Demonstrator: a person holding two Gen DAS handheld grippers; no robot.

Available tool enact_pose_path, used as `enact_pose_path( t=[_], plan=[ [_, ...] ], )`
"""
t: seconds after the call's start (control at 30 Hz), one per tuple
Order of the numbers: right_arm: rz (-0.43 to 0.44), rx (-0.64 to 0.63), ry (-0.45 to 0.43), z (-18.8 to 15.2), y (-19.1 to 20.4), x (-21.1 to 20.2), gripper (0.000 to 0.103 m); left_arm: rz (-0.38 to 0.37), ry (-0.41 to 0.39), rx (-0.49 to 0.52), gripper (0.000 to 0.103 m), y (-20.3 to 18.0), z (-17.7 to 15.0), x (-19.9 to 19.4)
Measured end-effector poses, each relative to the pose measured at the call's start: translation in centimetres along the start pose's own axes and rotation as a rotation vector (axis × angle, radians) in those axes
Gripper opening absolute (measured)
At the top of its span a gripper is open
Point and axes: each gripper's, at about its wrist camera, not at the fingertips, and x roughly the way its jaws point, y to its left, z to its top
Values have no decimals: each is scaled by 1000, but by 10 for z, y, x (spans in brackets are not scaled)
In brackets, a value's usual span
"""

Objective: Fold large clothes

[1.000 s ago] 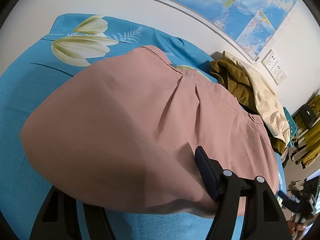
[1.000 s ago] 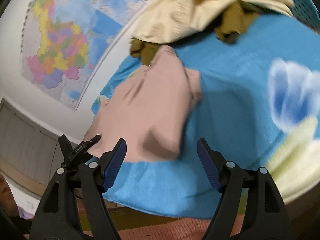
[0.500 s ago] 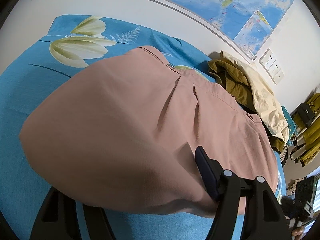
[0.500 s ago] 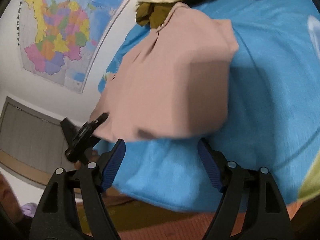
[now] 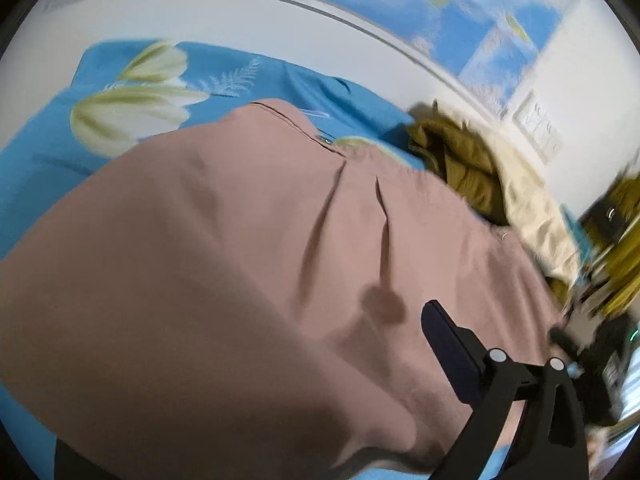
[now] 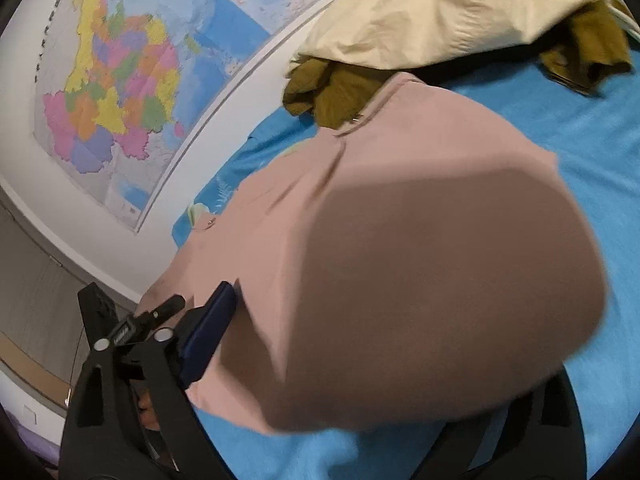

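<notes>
Both claws spreading now. Left gripper point(image 5: 256, 392) and right gripper point(image 6: 384, 360) each straddle the near edge of the pink garment point(image 5: 248, 264), neither pinching it. It lies folded on the blue bedsheet point(image 6: 592, 152). Versus a second ago: right gripper was clear of the cloth, now over it. Likely readying the next fold.

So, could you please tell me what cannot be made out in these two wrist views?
- Left tongs, left wrist view: one finger is covered by the pink garment; the jaws are opening.
- Right tongs, right wrist view: the pink cloth hides one finger; whether the pads touch it is unclear; these jaws are opening too.
- Map, left view: blurred, unreadable.
- Olive garment, right view: mostly buried under the cream garment.
</notes>
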Motion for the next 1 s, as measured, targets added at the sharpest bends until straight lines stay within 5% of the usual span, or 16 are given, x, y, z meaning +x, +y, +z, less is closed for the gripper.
enact_pose_path(
  t=[0.13,0.2,0.23,0.33,0.4,0.43,0.53,0.57,0.6,0.7,0.8,0.9,0.97,1.0],
  plan=[
    [18,1,-25,6,3,8,86,19,15,-2,91,-2,4,4],
    [22,-7,-16,7,2,13,48,36,13,-26,67,3,7,3],
    [34,2,-14,8,-1,13,44,47,9,-47,61,8,8,2],
    [69,43,14,13,-11,19,48,15,16,-56,63,14,9,1],
    [82,49,5,15,-10,19,56,-17,29,-34,84,10,11,4],
    [77,44,1,16,-8,20,58,-22,35,-5,87,4,11,7],
    [68,23,-6,17,-3,25,61,46,21,33,86,-8,10,14],
    [75,27,-7,18,-4,26,59,69,14,44,79,-11,10,15],
    [83,38,0,20,-7,28,44,106,6,51,74,-12,11,16],
    [141,101,25,22,-19,31,31,107,13,8,37,-5,14,14],
    [155,105,37,23,-20,31,37,74,26,-20,41,1,16,14],
    [201,145,43,28,-22,32,45,31,29,-9,60,-3,18,17],
    [197,139,47,29,-20,35,41,59,26,1,59,-9,18,20],
    [197,130,51,30,-19,36,34,83,23,7,45,-11,18,21]
  ],
)
